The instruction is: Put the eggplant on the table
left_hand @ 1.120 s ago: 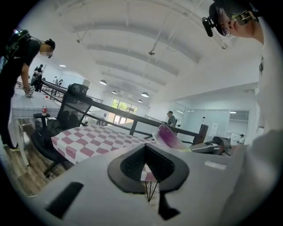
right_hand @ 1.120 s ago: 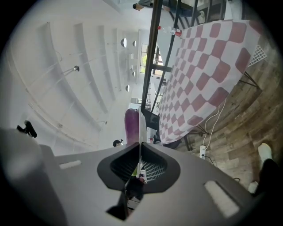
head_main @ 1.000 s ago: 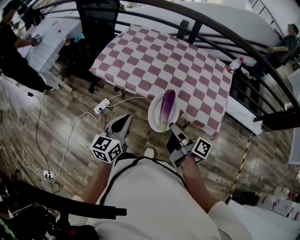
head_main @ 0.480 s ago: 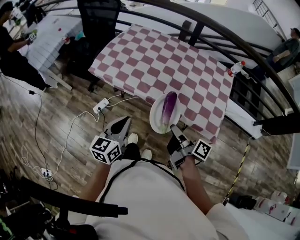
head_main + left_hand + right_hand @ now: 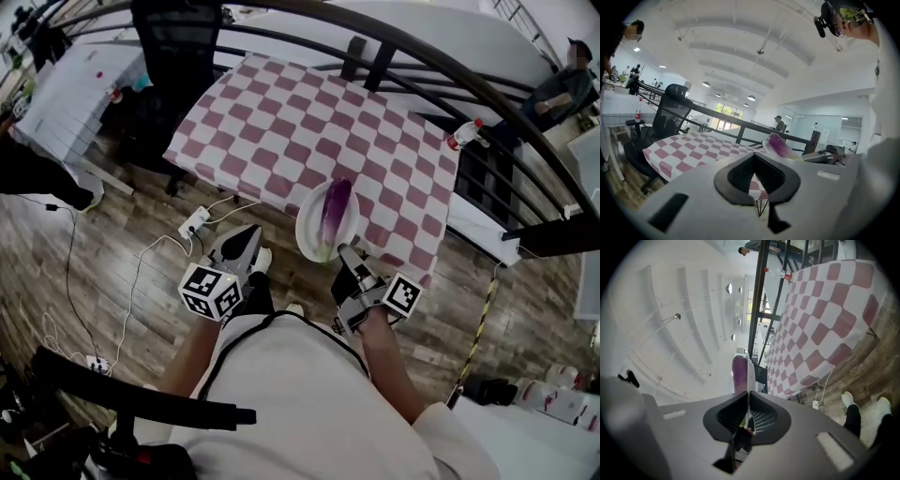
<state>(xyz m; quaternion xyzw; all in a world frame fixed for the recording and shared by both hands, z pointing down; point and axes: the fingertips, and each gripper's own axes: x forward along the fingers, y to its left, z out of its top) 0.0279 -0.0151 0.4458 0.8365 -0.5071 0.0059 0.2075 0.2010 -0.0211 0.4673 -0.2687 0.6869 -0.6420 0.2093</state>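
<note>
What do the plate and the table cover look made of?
Plate: white, smooth and slightly glossy, with a very thin rim seen edge-on in the right tool. Likely plastic or melamine, though ceramic is not ruled out.
Table cover: pink-and-white checks with a matte look. It hangs limp over the edges, so it is cloth or soft vinyl.

The eggplant (image 5: 334,212) has smooth, glossy skin; the plate (image 5: 307,227) under it is smooth, white and faintly shiny. The checked tablecloth (image 5: 309,131) is matt cloth, the floor (image 5: 112,202) grained wood, the railing (image 5: 441,61) dark metal. The left gripper (image 5: 250,236) and right gripper (image 5: 345,253) are matt grey plastic.
</note>
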